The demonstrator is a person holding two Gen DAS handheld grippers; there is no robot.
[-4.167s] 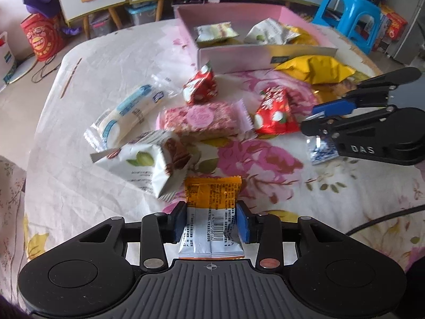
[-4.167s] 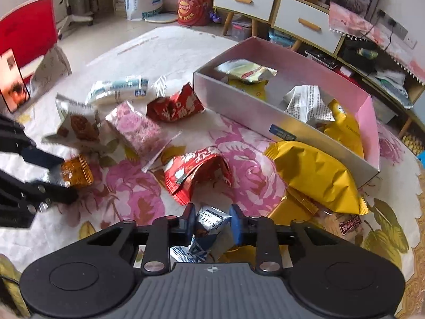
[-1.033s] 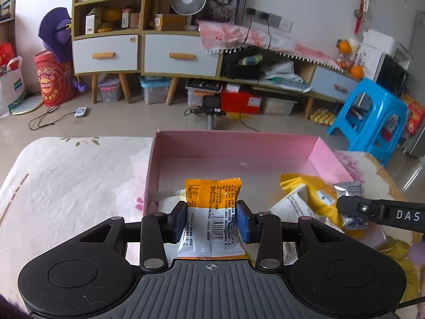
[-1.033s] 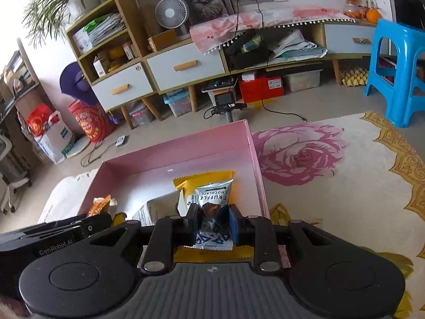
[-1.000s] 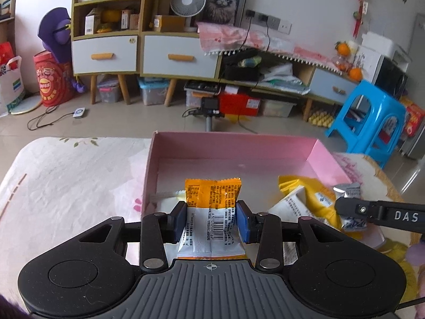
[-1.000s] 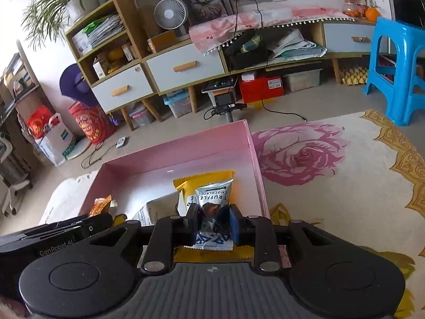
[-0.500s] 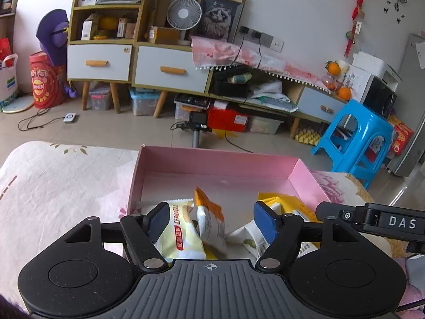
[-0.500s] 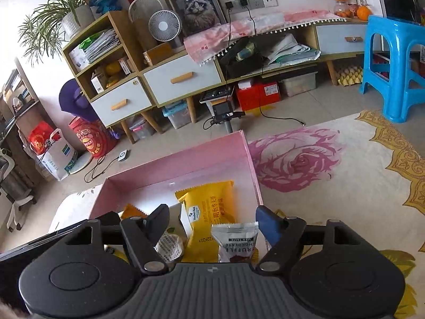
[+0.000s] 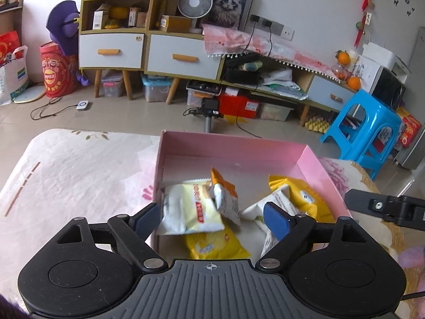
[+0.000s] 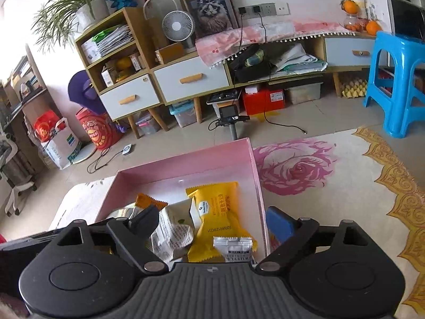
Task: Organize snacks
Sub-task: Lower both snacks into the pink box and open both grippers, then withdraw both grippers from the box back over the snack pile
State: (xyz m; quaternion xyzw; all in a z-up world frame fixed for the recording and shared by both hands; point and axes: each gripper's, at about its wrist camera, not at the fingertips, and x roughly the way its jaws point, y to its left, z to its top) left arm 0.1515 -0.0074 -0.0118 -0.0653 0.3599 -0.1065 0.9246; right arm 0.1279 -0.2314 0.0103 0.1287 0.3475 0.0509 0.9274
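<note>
A pink box (image 9: 233, 143) on the flowered tablecloth holds several snack packets. My left gripper (image 9: 212, 218) is open and empty above its near left part. The orange and white packet (image 9: 225, 199) lies in the box against a pale yellow packet (image 9: 191, 212). My right gripper (image 10: 212, 222) is open and empty above the box's (image 10: 186, 164) near right corner. The silver truffle packet (image 10: 233, 248) lies below it on a yellow packet (image 10: 215, 210). The right gripper's body (image 9: 387, 207) shows at the right of the left wrist view.
White packets (image 10: 172, 231) lie in the middle of the box. Past the table's far edge are a sideboard with drawers (image 9: 175, 58), a blue stool (image 9: 366, 133) at right, a camera tripod (image 9: 209, 106) and bags on the floor at left.
Both grippers opened and let go of their packets. The orange packet and the truffle packet dropped into the pink box. Both grippers have risen slightly.
</note>
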